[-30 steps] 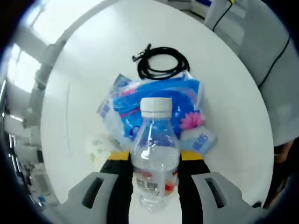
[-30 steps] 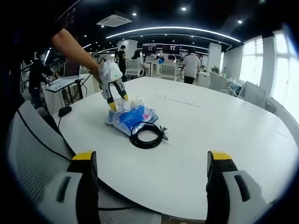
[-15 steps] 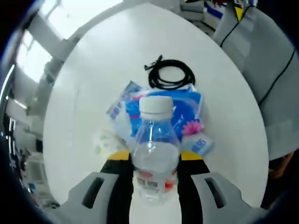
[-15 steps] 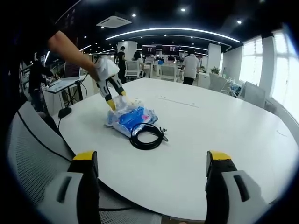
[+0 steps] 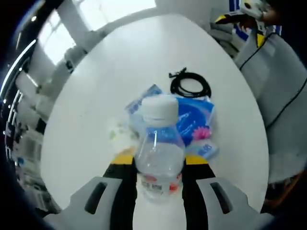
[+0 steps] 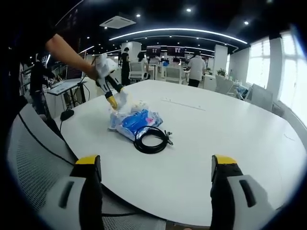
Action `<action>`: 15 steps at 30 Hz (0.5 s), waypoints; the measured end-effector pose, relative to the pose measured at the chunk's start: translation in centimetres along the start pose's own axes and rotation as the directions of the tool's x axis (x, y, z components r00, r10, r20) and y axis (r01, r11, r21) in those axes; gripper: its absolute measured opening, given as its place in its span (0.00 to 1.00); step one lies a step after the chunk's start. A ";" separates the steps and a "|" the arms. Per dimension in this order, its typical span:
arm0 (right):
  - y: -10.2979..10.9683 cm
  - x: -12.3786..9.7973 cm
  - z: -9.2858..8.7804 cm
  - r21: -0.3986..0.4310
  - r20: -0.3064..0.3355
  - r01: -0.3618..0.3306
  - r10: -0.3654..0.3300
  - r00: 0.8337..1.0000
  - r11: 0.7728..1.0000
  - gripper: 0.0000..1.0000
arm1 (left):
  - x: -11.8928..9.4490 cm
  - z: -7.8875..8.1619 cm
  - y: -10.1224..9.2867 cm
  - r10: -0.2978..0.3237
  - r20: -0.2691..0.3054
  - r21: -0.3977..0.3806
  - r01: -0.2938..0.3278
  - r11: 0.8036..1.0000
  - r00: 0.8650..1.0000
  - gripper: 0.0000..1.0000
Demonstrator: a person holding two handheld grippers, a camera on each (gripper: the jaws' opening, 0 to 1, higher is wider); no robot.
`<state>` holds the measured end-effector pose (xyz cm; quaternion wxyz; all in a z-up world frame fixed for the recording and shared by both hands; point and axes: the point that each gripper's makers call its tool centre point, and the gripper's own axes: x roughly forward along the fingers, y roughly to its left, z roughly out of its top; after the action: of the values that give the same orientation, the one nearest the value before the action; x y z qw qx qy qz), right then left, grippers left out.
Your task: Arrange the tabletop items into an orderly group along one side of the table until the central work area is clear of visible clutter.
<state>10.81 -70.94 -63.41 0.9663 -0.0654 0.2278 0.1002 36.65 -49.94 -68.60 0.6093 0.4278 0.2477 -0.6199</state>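
Between your left gripper's (image 5: 158, 165) jaws sits a clear bottle (image 5: 159, 155) with a white cap, clamped at its labelled body and held above the table (image 5: 96, 110). Below it on the white top lie the blue tissue packs (image 5: 194, 120), with a coiled black cable (image 5: 191, 86) just beyond them. Your right gripper (image 6: 156, 184) hangs low at the table's near edge, jaws spread wide with nothing between them; from there the left gripper (image 6: 111, 93) shows raised over the packs (image 6: 135, 120), the cable (image 6: 151, 139) beside them.
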 end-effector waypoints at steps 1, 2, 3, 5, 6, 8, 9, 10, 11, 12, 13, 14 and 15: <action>0.0 0.0 0.0 0.000 0.000 -0.001 0.001 1.000 1.000 0.96 | -0.1 -0.2 0.1 0.004 0.002 -0.010 -0.004 1.000 1.000 0.32; 0.0 0.0 0.0 0.000 0.000 -0.001 0.001 1.000 1.000 0.95 | -0.4 -0.3 0.1 0.011 0.008 -0.029 -0.011 1.000 1.000 0.32; 0.0 0.0 0.0 -0.001 0.000 -0.001 0.001 1.000 1.000 0.95 | -0.7 -0.4 0.1 0.018 0.018 -0.055 -0.017 0.998 1.000 0.32; 0.0 0.0 0.0 -0.002 -0.002 -0.002 0.002 1.000 1.000 0.95 | -1.0 -0.5 0.3 0.029 0.032 -0.089 -0.026 0.996 0.999 0.32; 0.1 0.0 0.0 -0.002 -0.002 -0.002 0.002 1.000 1.000 0.95 | -1.3 -0.6 0.5 0.041 0.041 -0.118 -0.036 0.992 0.998 0.32; 0.1 0.0 0.0 -0.002 -0.003 -0.002 0.002 1.000 1.000 0.95 | -1.7 -0.7 0.9 0.060 0.064 -0.177 -0.048 0.983 0.996 0.32; 0.1 0.0 0.0 -0.003 -0.004 -0.002 0.002 1.000 1.000 0.95 | -1.9 -0.8 1.1 0.069 0.069 -0.191 -0.055 0.980 0.995 0.32; 0.1 0.0 0.0 -0.005 -0.004 -0.002 0.002 1.000 1.000 0.95 | -2.1 -0.8 1.3 0.076 0.074 -0.202 -0.060 0.978 0.994 0.33; 0.1 0.0 0.0 -0.004 -0.003 -0.001 0.001 1.000 1.000 0.95 | -2.3 -0.9 1.5 0.085 0.086 -0.224 -0.064 0.973 0.993 0.33; 0.1 0.0 0.0 -0.004 -0.004 -0.001 0.001 1.000 1.000 0.95 | -2.5 -1.0 1.7 0.091 0.092 -0.244 -0.066 0.968 0.992 0.33; 0.1 0.0 0.0 -0.004 -0.004 -0.001 0.001 1.000 1.000 0.95 | -2.5 -1.0 1.8 0.098 0.099 -0.264 -0.068 0.962 0.990 0.33; 0.1 0.0 0.0 -0.004 -0.004 -0.001 0.001 1.000 1.000 0.95 | -2.6 -1.2 1.9 0.105 0.108 -0.289 -0.069 0.955 0.989 0.33; 0.1 0.0 0.0 -0.005 -0.004 0.000 0.000 1.000 1.000 0.95 | -2.6 -1.3 1.9 0.111 0.112 -0.303 -0.072 0.950 0.988 0.33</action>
<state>10.83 -70.84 -63.40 0.9657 -0.0678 0.2296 0.1008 38.52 -47.69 -66.66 0.7094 0.3018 0.2787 -0.5727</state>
